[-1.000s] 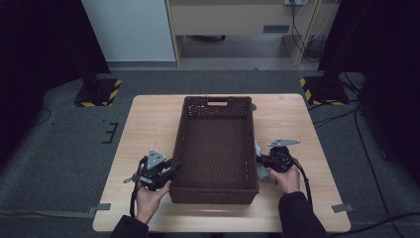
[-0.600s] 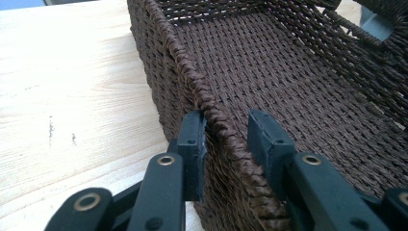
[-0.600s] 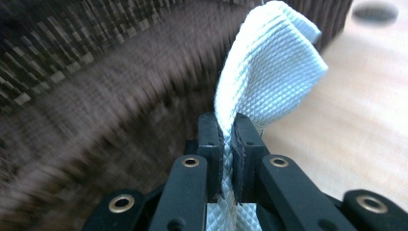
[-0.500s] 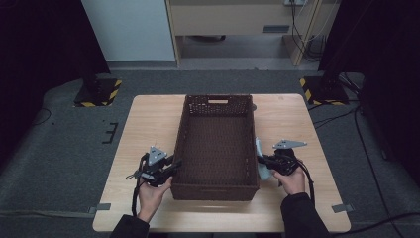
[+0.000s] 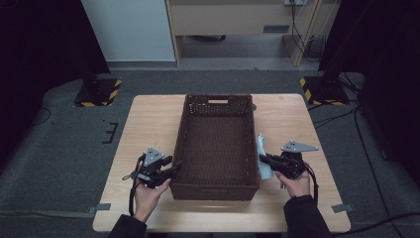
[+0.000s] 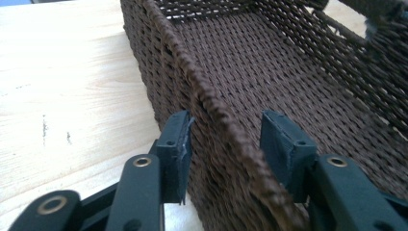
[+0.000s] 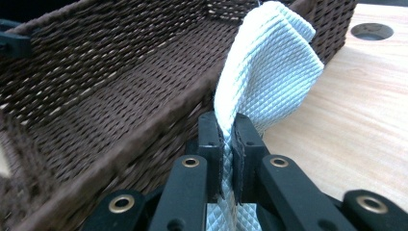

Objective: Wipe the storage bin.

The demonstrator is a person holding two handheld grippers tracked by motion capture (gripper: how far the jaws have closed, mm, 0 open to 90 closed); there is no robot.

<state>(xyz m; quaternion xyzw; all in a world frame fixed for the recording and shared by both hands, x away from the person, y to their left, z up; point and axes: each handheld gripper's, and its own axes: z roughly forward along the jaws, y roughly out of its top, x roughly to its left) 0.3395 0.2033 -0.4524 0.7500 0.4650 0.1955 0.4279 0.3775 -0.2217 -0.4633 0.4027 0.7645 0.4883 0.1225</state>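
Observation:
A dark brown wicker basket (image 5: 216,191) stands lengthwise in the middle of the wooden table (image 5: 148,124). My left gripper (image 5: 174,166) is at its near left corner. Its jaws have just been opening and now straddle the basket's left rim (image 6: 211,103) without clamping it, so my left gripper (image 6: 226,130) is open. Beside the basket's right wall, my right gripper (image 5: 262,159) is shut on a pale, diamond-textured cloth (image 5: 261,146). The cloth (image 7: 269,62) rises folded out of my right gripper (image 7: 227,127) and leans toward the basket's wall (image 7: 96,110).
A round hole (image 7: 371,31) is cut in the tabletop near the basket's far right corner. Bare wood lies on both sides of the basket. Stands with yellow-black striped bases (image 5: 99,94) sit on the grey floor beyond the table.
The left jaws have spread apart around the basket's rim. The right gripper has risen and drawn back a little, lifting the cloth higher beside the basket.

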